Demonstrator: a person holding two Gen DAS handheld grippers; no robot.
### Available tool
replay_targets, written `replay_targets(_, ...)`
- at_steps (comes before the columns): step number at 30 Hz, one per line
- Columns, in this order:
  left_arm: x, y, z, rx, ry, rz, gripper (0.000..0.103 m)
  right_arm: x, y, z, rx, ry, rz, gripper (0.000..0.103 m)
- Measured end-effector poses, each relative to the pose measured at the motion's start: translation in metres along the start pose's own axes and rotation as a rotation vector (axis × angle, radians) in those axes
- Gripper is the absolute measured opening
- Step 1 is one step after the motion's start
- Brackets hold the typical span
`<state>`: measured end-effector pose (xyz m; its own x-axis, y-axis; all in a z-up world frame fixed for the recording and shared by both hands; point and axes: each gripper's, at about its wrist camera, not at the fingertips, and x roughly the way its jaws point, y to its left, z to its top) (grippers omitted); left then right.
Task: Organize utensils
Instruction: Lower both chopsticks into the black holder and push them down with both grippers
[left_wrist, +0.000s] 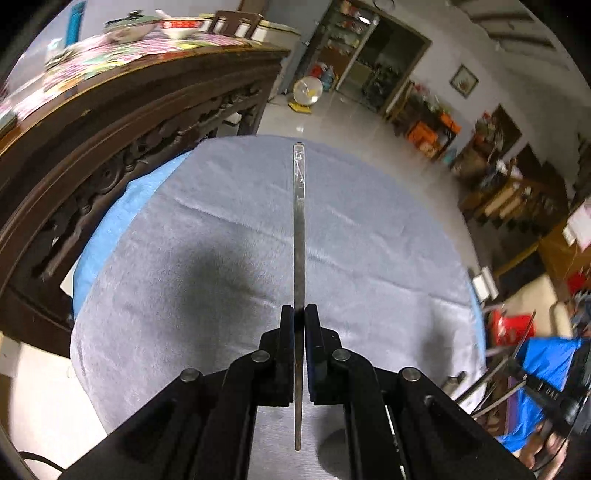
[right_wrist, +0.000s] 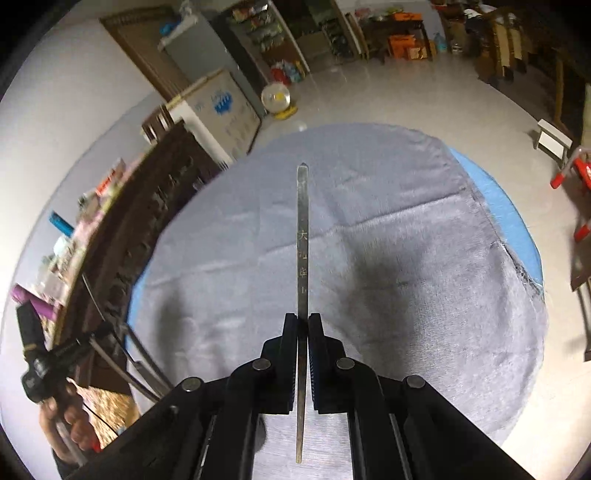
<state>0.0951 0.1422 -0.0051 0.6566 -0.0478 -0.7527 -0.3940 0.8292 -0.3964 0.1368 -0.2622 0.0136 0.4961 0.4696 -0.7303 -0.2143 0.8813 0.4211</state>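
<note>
Black fingers of the left gripper (left_wrist: 299, 314) are drawn almost together, and we find a flat metal chopstick (left_wrist: 298, 229) pinched between the pads. It runs straight out toward 12 o'clock, with its blunt end over the far part of the grey cloth (left_wrist: 184, 258); its thin end passes back between the fingers toward 6 o'clock. We cannot tell whether it touches the cloth.

We note the same on the other side. The right gripper (right_wrist: 303, 317) has its fingers nearly closed on a second metal chopstick (right_wrist: 302, 236), which bears engraved characters along its face and points to 12 o'clock above the cloth.

Outward from the fingers, the grey cloth covers a round table (left_wrist: 110, 221) whose blue cover shows at the rim, at 9 o'clock in the left view and 2 o'clock in the right view. A dark carved wooden sideboard (left_wrist: 110, 147) stands beside the table at 10 o'clock in the left view. A small fan (right_wrist: 275, 98) sits on the tiled floor beyond, at 12 o'clock.
</note>
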Motion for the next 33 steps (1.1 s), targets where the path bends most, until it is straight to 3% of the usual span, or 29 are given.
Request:
replay_targets(8, -0.037, 0.006, -0.014, -0.122, -0.101, -0.108, 0.005, -0.042, -0.002, -0.017, 0.116, -0.18, 0.138, 0.007)
replay_targets(15, -0.044, -0.003, -0.025, -0.144, -0.139, -0.174, 0.005, -0.047, 0.015, -0.03, 0.138, -0.258, 0.225, 0.007)
replay_targets(21, -0.041, -0.01, -0.032, -0.139, -0.143, -0.214, 0.005, -0.042, 0.031, -0.041, 0.094, -0.296, 0.217, 0.007)
replay_targets(33, -0.038, -0.027, -0.051, -0.051, -0.203, -0.176, 0.005, -0.024, 0.049, -0.054, 0.02, -0.302, 0.185, 0.007)
